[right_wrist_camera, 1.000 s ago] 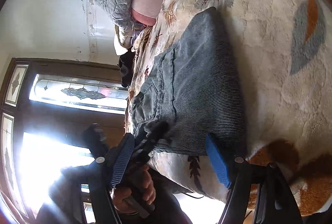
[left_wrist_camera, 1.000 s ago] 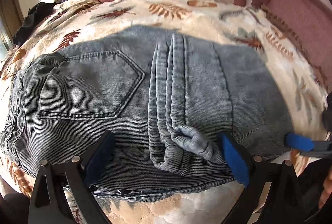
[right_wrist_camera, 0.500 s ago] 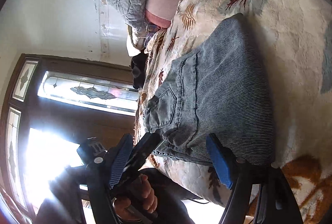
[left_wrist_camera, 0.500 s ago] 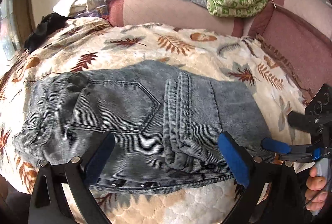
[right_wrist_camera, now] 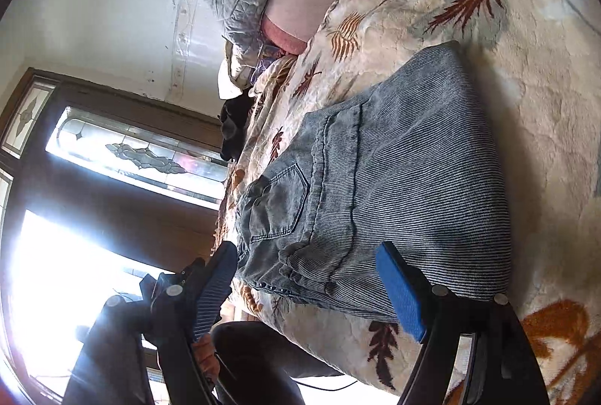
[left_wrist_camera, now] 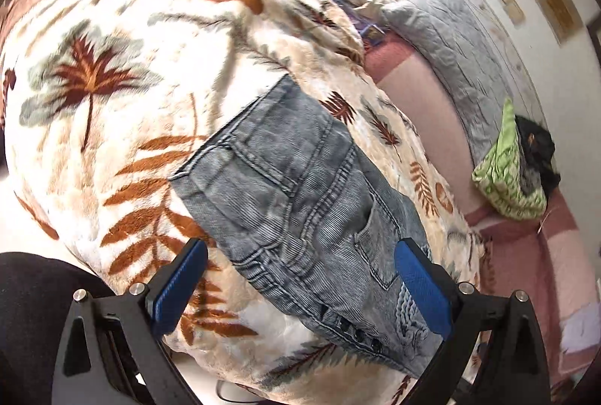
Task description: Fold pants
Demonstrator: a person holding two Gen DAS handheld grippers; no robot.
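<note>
Grey-blue corduroy-ribbed denim pants (left_wrist_camera: 319, 217) lie folded into a compact rectangle on the leaf-print fleece blanket (left_wrist_camera: 112, 104), back pocket up, waistband buttons at the near edge. Change vs a second ago: left view has swung and rolled hard, so the bundle now runs from 11 to 5 o'clock instead of lying square in front. Left gripper (left_wrist_camera: 300, 288) has pulled off toward the waist end. Right view barely shifted.

Read: fold looks done, or close; both tools look to be backing away rather than setting up another crease.

Left gripper: jaws wide, nothing clamped, pants only seen between them. Right gripper (right_wrist_camera: 311, 284): jaws wide, creeping wider, empty, hovering over the near edge at 6 o'clock; no pad contact visible.
</note>
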